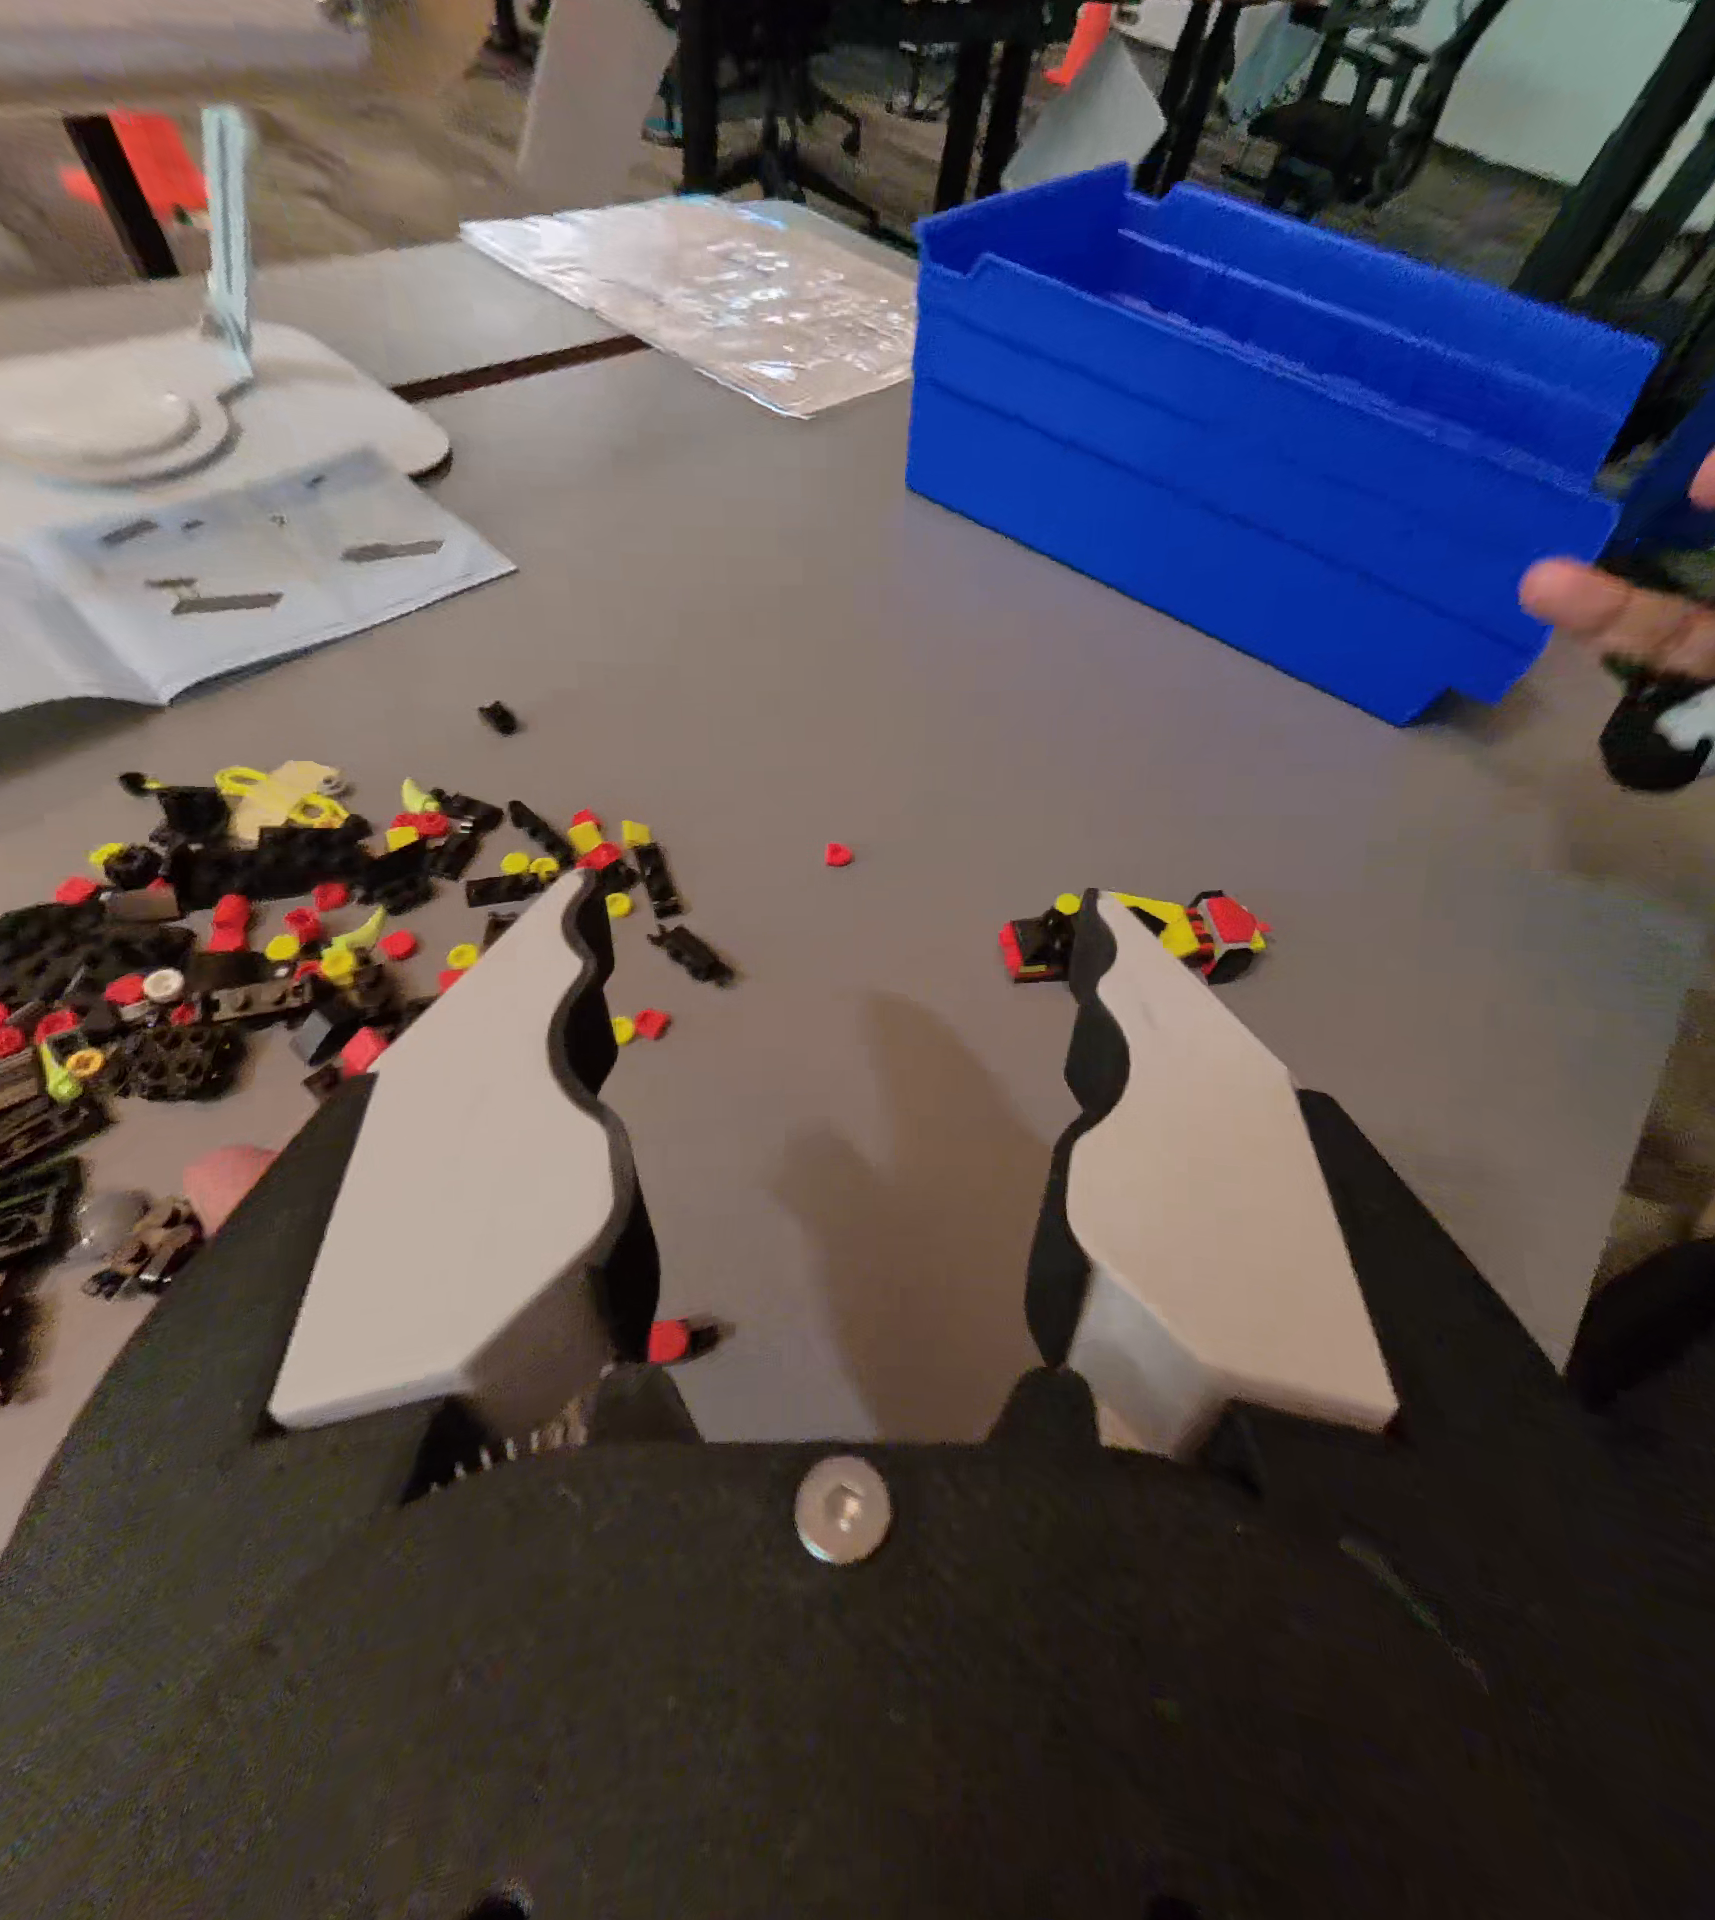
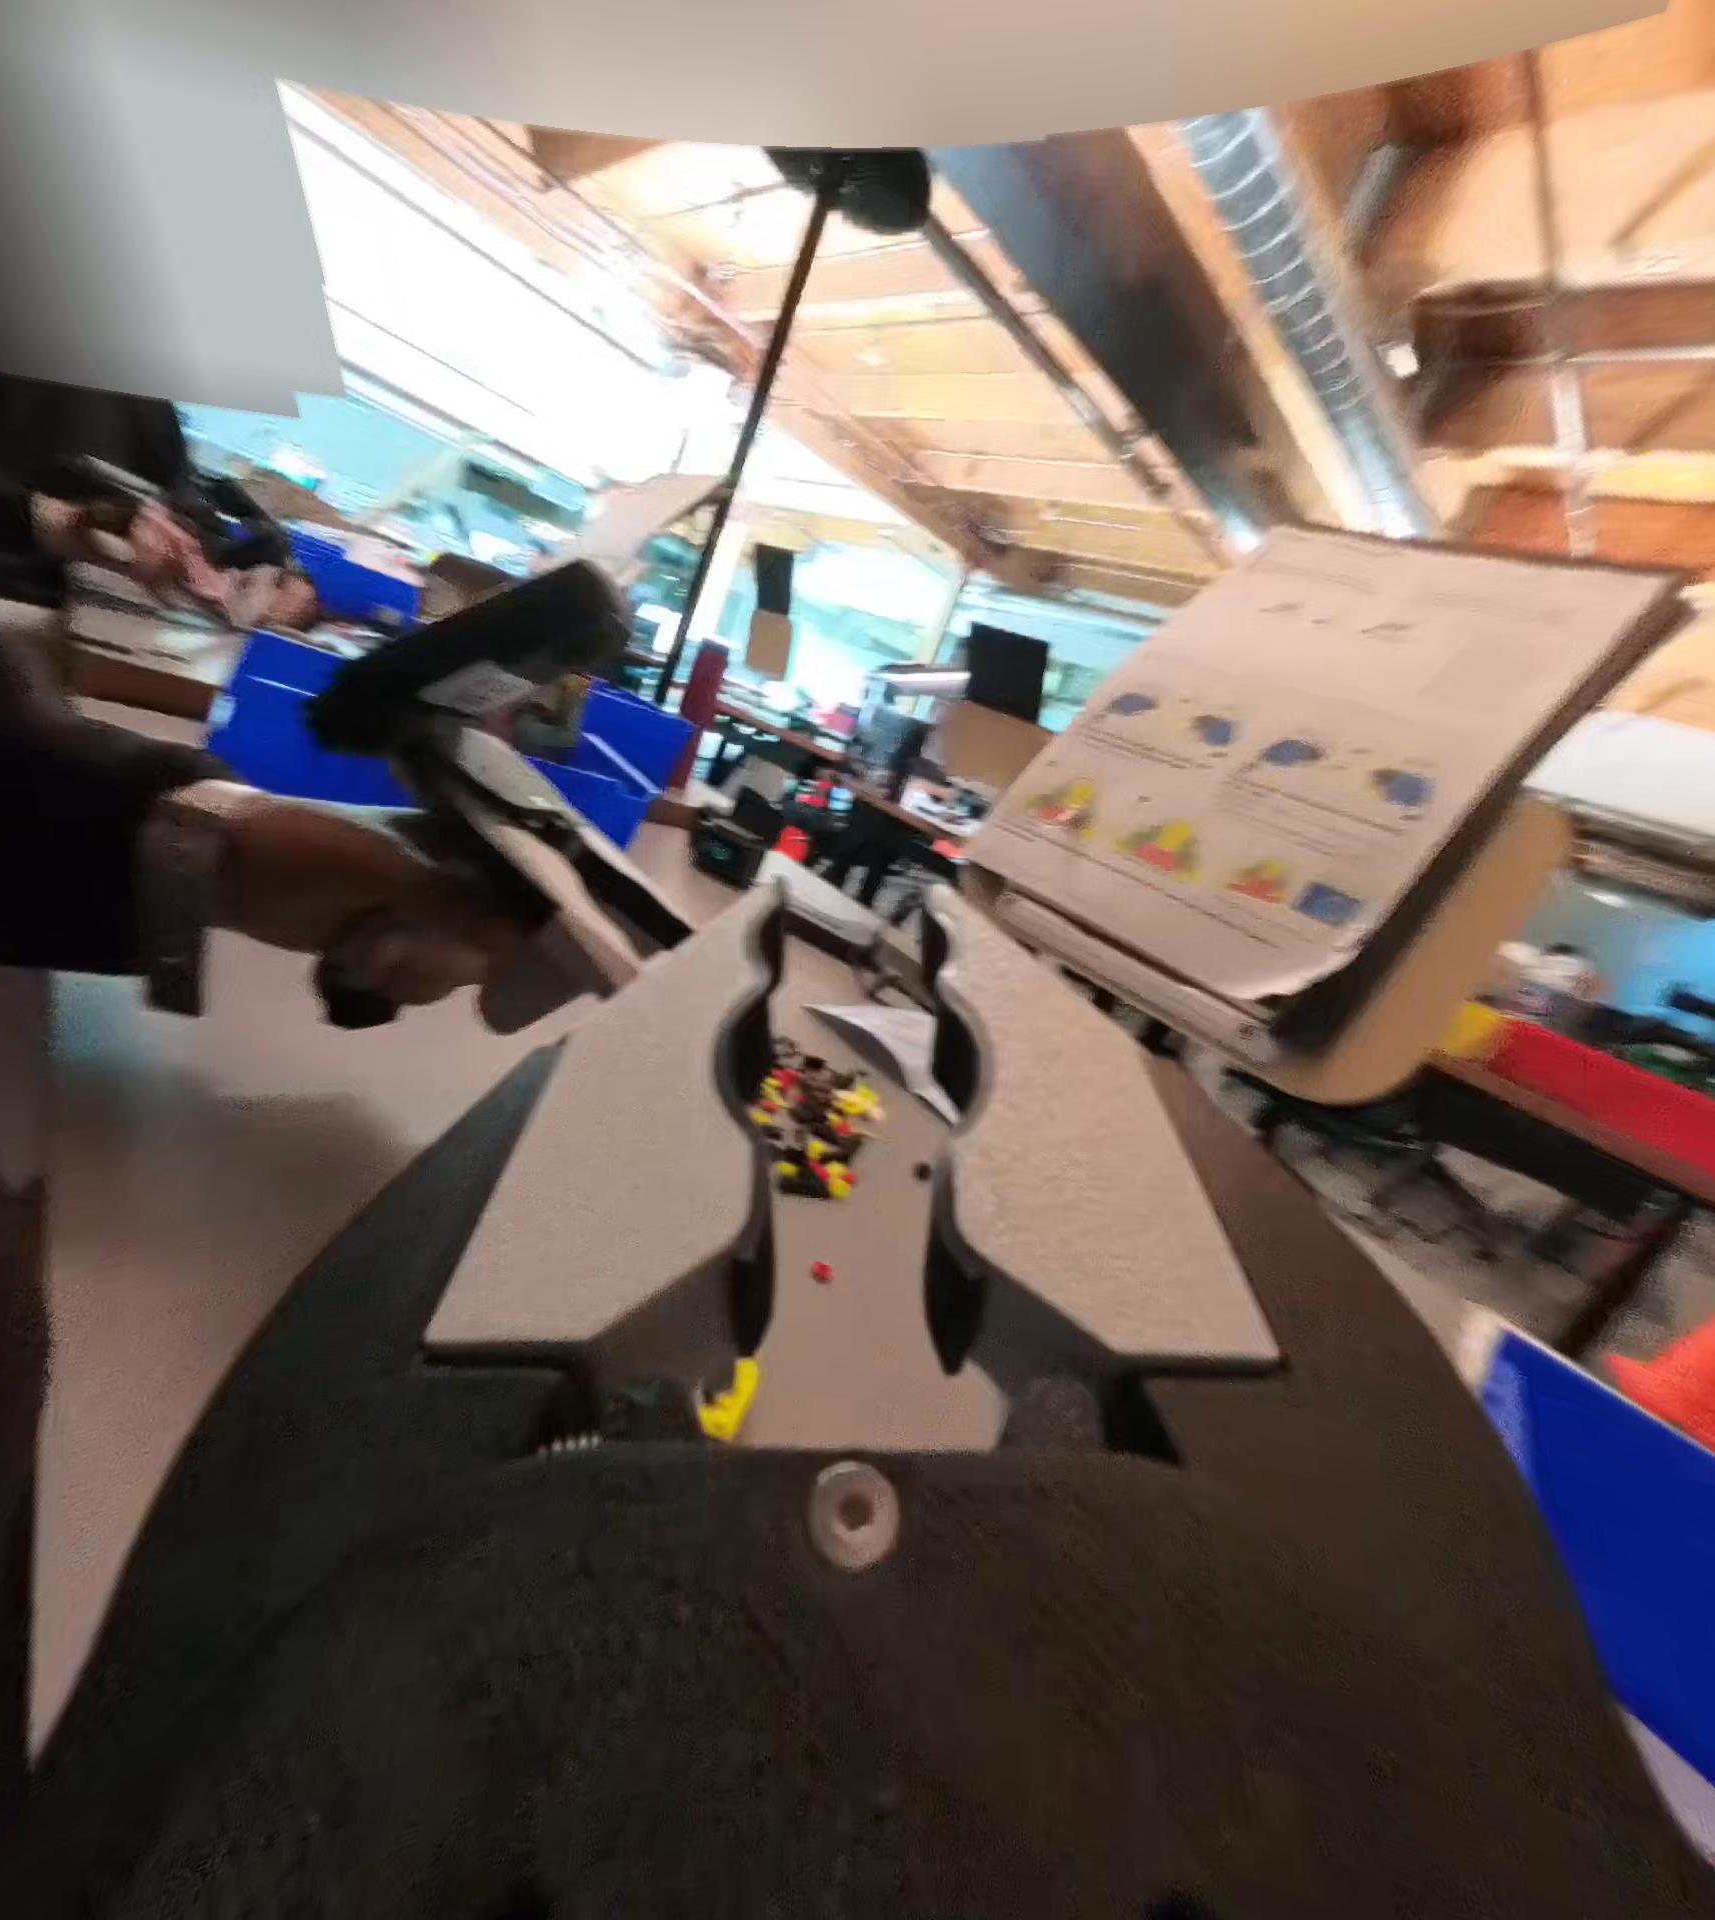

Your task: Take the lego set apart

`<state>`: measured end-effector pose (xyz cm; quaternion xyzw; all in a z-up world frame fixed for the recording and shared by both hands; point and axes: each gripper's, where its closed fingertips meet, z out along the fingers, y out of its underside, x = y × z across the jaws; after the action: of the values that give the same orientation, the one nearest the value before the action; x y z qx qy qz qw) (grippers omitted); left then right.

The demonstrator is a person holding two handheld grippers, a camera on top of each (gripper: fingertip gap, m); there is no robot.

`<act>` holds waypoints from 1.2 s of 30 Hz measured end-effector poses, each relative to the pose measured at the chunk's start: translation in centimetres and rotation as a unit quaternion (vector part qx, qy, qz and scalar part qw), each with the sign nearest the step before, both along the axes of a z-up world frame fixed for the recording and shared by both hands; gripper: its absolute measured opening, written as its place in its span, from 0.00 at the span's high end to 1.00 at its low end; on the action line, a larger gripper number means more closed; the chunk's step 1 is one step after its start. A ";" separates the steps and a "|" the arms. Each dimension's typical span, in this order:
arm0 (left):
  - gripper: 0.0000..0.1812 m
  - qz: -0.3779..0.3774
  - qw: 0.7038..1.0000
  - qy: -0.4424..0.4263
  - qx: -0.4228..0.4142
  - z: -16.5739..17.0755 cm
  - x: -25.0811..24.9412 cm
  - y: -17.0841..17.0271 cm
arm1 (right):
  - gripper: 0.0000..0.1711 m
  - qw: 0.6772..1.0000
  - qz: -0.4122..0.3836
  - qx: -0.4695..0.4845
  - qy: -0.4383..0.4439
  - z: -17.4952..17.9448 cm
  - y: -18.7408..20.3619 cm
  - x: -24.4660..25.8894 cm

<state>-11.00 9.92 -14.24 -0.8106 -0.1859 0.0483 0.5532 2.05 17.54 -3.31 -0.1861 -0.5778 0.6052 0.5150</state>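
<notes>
Hovering over a grey table [image 1: 832,623], the left gripper [image 1: 837,909] has its jaws spread wide, holding nothing. Its right finger partly hides a small, still-assembled lego chunk [image 1: 1201,930]; loose lego pieces [image 1: 240,956] lie scattered at left. The right gripper [image 2: 853,914], blurred and tilted upward, has jaws parted narrowly, empty. A blue bin [image 1: 1248,436] stands behind.

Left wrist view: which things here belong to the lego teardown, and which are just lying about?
Job:
- lego chunk, still assembled
- loose pieces pile
- stray red stud
- left tongs, open

Lying about:
- blue bin
- booklet
- plastic sheet
- white stand
</notes>
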 end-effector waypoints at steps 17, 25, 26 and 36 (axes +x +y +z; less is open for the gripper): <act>1.00 0.108 0.991 0.056 0.064 2.9 -0.7 -2.0 | 1.00 0.972 -0.014 -0.049 -0.230 -6.2 0.0 -2.9; 0.78 0.154 0.977 0.032 0.143 4.6 -2.3 -4.2 | 0.95 0.940 0.125 0.022 -0.317 -10.4 -4.0 -0.3; 0.77 0.158 0.976 0.038 0.148 4.9 -2.4 -4.5 | 0.92 0.933 0.145 0.021 -0.328 -10.7 -4.5 0.0; 1.00 0.121 0.983 0.029 0.136 3.4 -1.9 -4.0 | 0.76 0.852 0.164 0.072 -0.492 -17.2 -7.0 0.9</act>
<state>-12.88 5.90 -10.86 -0.6976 -0.2711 0.1121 0.6537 2.94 10.53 -20.47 -0.3247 -0.8196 0.4671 0.0681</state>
